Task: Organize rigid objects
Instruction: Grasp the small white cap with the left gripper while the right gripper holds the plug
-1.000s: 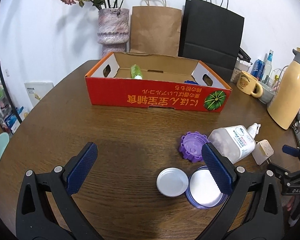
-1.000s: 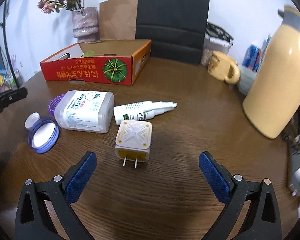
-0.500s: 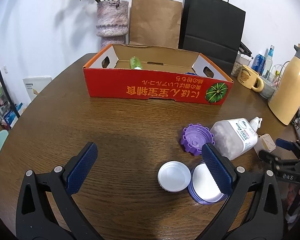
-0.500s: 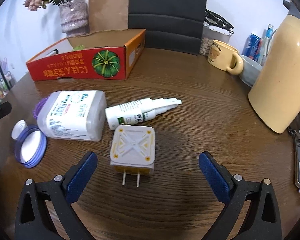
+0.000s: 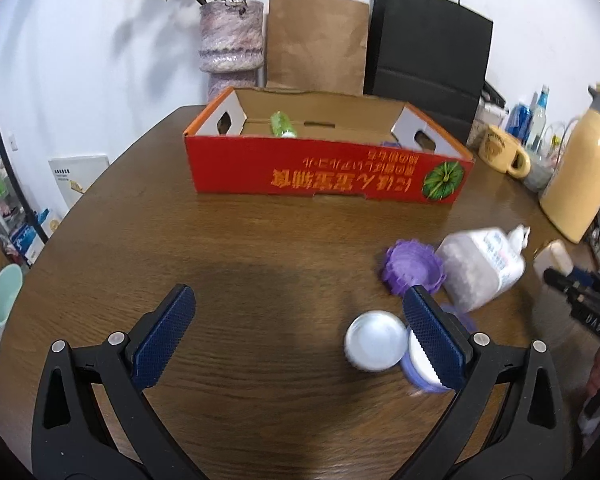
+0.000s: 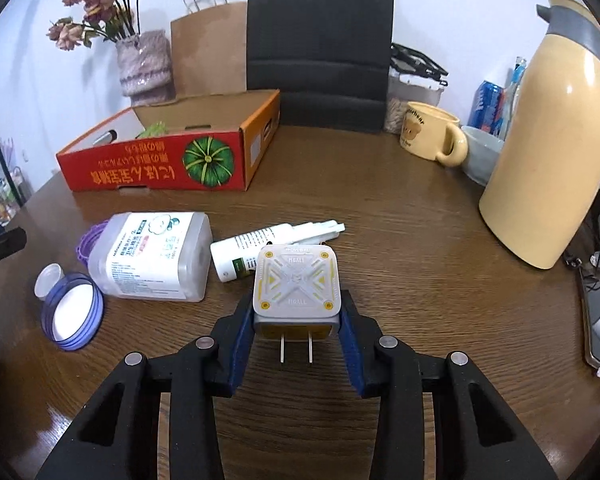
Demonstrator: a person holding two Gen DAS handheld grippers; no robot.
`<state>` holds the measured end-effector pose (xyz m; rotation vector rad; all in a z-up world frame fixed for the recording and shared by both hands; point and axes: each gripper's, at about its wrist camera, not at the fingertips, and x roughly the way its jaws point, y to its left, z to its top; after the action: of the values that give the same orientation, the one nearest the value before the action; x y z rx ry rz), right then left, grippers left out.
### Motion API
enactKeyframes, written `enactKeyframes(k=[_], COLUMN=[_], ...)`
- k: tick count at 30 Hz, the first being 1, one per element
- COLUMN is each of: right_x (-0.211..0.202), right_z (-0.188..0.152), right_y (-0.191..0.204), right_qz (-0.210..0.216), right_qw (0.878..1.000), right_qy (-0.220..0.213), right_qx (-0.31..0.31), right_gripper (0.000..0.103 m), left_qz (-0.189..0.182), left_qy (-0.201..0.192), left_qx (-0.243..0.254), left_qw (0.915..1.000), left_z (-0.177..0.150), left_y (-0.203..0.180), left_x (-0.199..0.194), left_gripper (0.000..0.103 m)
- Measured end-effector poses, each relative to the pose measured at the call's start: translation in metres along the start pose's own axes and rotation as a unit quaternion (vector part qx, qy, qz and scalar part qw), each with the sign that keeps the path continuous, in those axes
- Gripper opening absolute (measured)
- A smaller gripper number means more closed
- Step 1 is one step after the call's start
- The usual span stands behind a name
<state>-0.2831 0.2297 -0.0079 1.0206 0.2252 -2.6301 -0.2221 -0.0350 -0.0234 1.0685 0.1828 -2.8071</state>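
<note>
While the plug adapter (image 6: 296, 285) sits on the bench (image 6: 380, 224) just in front of the spray bottle (image 6: 268, 246), the right tool (image 6: 296, 332) has clamped its blue pads on the adapter's lower sides. That grip is low, so the cube could pivot or slip when lifted toward the red box (image 6: 160, 164). Left tool (image 5: 296, 332) hangs wide open, empty.

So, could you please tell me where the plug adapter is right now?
In the right wrist view, the plug adapter sits low and central on the table, clamped in the right tool, just in front of the white spray bottle.
</note>
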Motion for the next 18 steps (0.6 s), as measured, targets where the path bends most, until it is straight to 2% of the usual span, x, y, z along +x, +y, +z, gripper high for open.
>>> enactKeyframes(k=[7,12,18], right_x=[-0.006,-0.007,-0.008], right_z=[-0.002,-0.004,-0.004], right_y=[0.005,0.007,0.009], right_qz=[-0.001,-0.002,-0.002], right_qw=[1.000,1.000,1.000], right_qy=[-0.008,-0.009,-0.009], right_qx=[-0.003,-0.005,-0.009], right_gripper=[0.043,0.043,0.043], left_qz=[-0.027,-0.018,-0.001], left_qy=[0.047,0.066,0.086], left_qx=[0.039,0.061,0.059], left_qw=[0.9978,0.9958,0.9946], left_z=[-0.017,-0.022,-0.024], left_y=[-0.008,-0.020,-0.023], left_x=[0.009,0.020,0.034], left_gripper=[0.103,0.103,0.103])
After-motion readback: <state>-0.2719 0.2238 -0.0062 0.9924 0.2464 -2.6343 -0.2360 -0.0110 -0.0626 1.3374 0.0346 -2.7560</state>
